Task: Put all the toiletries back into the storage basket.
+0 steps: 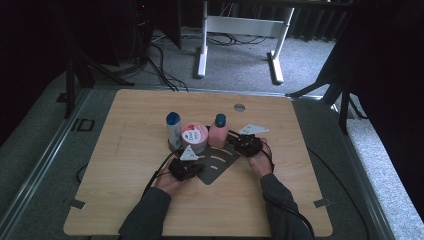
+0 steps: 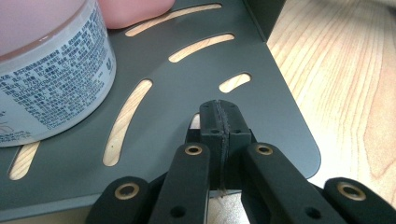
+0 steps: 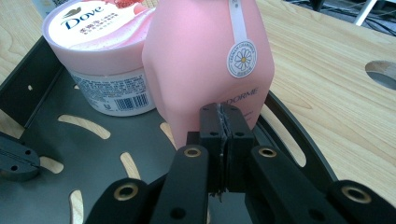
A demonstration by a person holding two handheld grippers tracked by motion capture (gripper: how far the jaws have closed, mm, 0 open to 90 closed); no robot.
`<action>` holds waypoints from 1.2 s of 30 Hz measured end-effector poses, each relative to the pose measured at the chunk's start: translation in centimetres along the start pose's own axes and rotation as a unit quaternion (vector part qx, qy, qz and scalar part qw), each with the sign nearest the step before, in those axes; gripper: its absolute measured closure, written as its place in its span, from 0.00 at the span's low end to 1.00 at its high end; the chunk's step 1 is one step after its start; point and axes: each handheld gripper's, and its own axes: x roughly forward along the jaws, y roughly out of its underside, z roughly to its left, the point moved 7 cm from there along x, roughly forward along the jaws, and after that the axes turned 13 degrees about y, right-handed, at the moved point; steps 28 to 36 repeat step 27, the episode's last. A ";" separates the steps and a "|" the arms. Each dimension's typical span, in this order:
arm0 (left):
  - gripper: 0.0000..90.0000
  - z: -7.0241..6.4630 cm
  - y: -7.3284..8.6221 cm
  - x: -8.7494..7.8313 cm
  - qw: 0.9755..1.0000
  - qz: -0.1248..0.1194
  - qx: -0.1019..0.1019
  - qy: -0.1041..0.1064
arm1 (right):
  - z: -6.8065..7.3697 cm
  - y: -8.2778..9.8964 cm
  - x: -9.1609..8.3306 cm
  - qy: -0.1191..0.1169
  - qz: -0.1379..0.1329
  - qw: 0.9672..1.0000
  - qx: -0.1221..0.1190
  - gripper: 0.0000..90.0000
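A dark grey slotted tray lies mid-table. On it stand a white bottle with a blue cap, a pink Dove tub and a pink bottle with a blue cap. My left gripper is shut with nothing between its pads, low over the tray just right of the tub. My right gripper is also shut and holds nothing, its tip right in front of the pink bottle, beside the tub. Whether it touches the bottle I cannot tell.
The wooden table has a round hole behind the bottles. The tray has a raised rim at the right gripper's side. The left gripper's tip shows at the left edge. A white desk frame stands on the floor beyond.
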 end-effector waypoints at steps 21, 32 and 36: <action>0.94 -0.4 -0.1 -2.4 0.999 -0.019 0.019 -0.035 | -3.0 4.1 -4.8 0.022 0.005 0.999 0.035 0.87; 0.93 -0.5 0.4 -3.6 0.999 -0.028 0.016 -0.043 | -3.4 5.6 -5.6 0.031 0.018 0.999 0.036 0.85; 0.93 -0.5 0.4 -3.6 0.999 -0.028 0.016 -0.043 | -3.4 5.6 -5.6 0.031 0.018 0.999 0.036 0.85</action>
